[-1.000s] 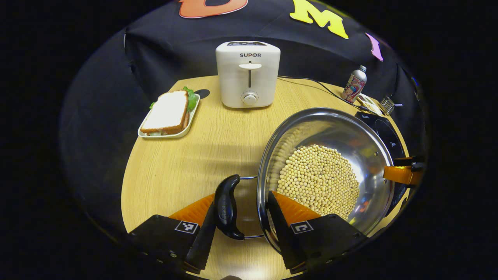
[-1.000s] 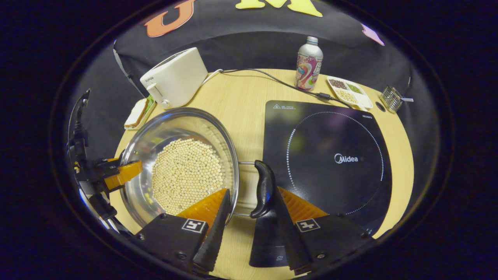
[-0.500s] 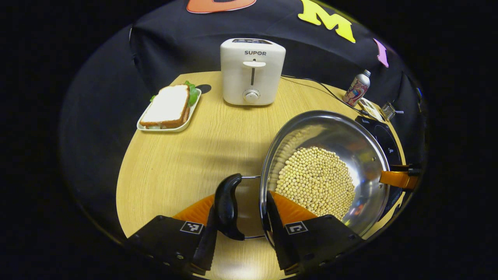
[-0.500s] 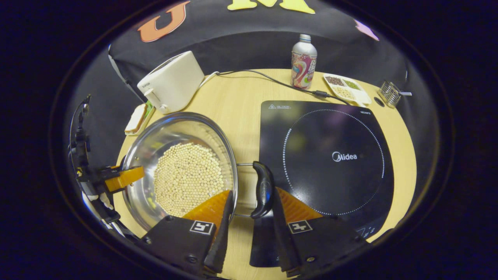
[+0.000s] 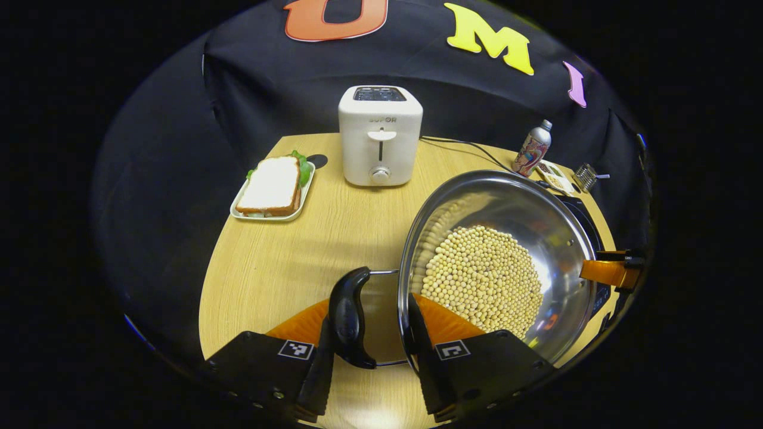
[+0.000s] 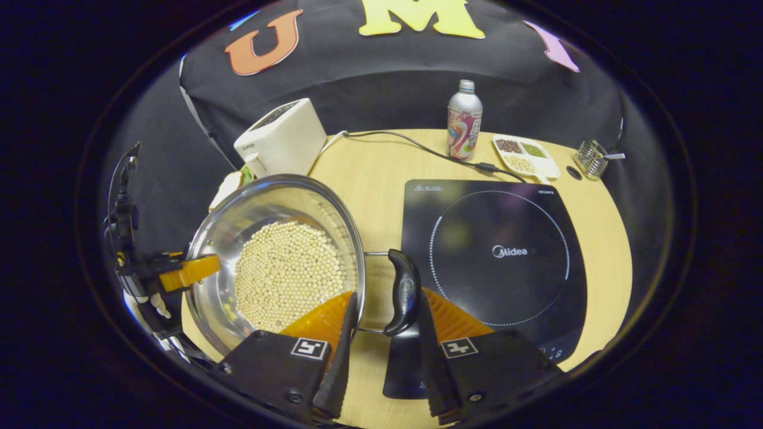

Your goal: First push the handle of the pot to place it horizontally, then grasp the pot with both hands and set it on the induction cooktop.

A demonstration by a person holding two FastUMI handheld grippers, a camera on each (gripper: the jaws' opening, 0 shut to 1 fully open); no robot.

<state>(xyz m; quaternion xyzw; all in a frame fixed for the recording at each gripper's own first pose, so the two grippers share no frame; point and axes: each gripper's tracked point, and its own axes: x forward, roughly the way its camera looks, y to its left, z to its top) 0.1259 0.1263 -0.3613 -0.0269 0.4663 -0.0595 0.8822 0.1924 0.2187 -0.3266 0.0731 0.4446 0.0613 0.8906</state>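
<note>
Raised off worktop (image 6: 369, 161) since earlier: pot (image 5: 495, 262), handles clamped by left tongs (image 5: 369, 351) and right tongs (image 6: 381, 351); cooktop (image 6: 495, 250) near corner hidden, surface unobstructed.

Cams face across, close, sharing pot (image 5: 495, 262).

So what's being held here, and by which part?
The pot, by both side handles: left gripper straddles one handle, right gripper the other.
</note>
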